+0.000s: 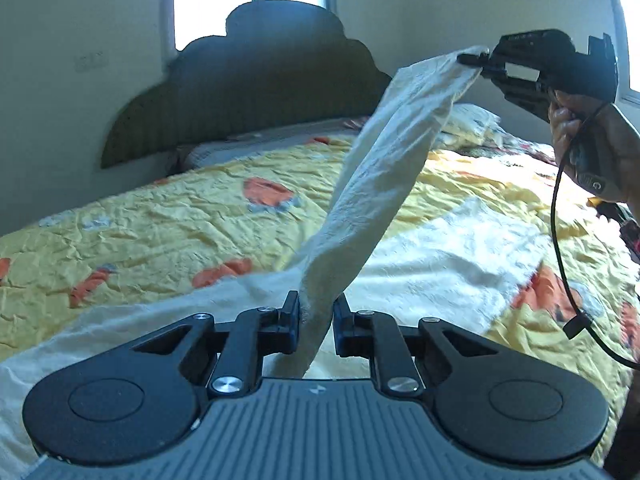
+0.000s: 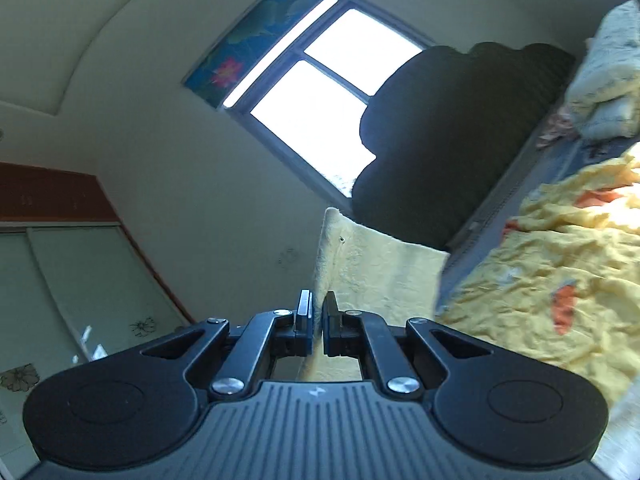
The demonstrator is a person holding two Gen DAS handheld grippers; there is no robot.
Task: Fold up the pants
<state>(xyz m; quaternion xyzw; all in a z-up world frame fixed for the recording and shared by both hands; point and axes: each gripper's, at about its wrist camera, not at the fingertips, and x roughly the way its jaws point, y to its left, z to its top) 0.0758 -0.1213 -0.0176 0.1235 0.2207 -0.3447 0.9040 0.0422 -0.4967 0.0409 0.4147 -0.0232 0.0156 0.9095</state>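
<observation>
The cream-white pants [image 1: 384, 168] are lifted off the bed. One band of cloth stretches tight between both grippers; the rest [image 1: 448, 252] lies on the bedspread. My left gripper [image 1: 317, 312] is shut on the lower end of the band. My right gripper [image 1: 474, 59] shows at the upper right in the left wrist view, shut on the top end, held high. In the right wrist view my right gripper [image 2: 317, 312] is shut on the pale cloth [image 2: 372, 268], which hangs beyond the fingertips.
A bed with a yellow and orange patterned bedspread [image 1: 168, 224] lies below. A dark headboard [image 1: 256, 80] stands at the far end under a window [image 2: 320, 92]. Folded bedding [image 1: 472, 124] sits near the headboard. A black cable [image 1: 560, 240] hangs from the right hand.
</observation>
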